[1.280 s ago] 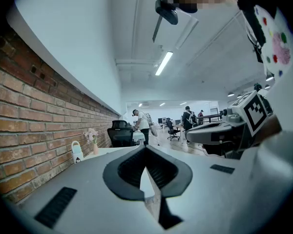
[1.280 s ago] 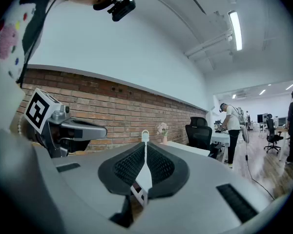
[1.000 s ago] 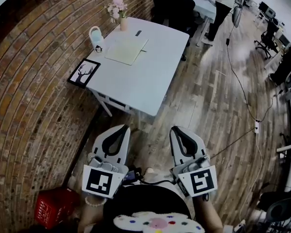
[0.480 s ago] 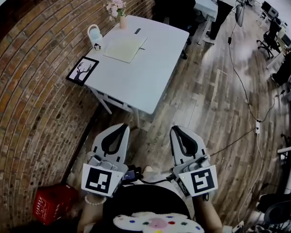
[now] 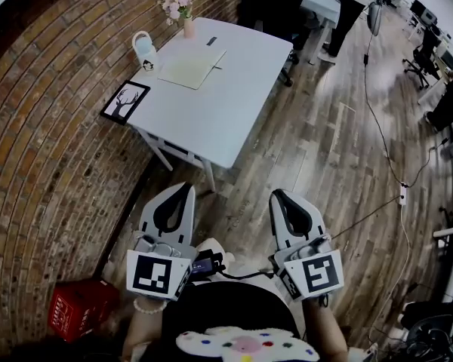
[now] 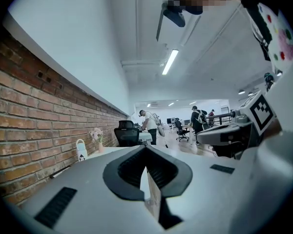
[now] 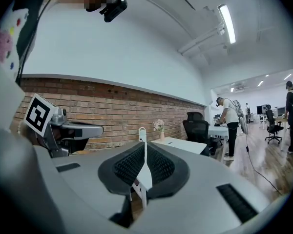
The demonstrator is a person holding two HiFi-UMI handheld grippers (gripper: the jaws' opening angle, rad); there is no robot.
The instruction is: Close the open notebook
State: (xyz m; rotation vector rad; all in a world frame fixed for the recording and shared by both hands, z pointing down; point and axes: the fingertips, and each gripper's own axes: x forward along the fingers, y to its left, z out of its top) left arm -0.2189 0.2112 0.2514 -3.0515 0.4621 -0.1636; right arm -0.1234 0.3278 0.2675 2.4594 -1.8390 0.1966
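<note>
Right now the brick wall (image 5: 45,172) is running along the left side, and the white table (image 5: 226,119) is standing against it, well apart from the person, with wooden floor lying between. The left gripper (image 5: 181,191) is keeping its jaws pressed fully together with nothing between them, and the right gripper (image 5: 281,196) is the same, closed and empty; both are pointing toward the table. The open notebook (image 5: 190,66) is lying flat on the far part of the table, near the wall, between a pale bottle (image 5: 143,51) and a small dark thing (image 5: 212,41), with a flower vase (image 5: 183,17) beyond it and a picture frame (image 5: 125,101) nearer to the person. I am judging the notebook as light, with thin pages that are bending easily and a somewhat stiffer cover; it is probably sliding easily on the smooth table top. The best place to take hold, I am thinking, is the free outer edge of one cover, away from the spine, pinching cover and pages together, while the other gripper is pressing the opposite half down so the book is not slipping
</note>
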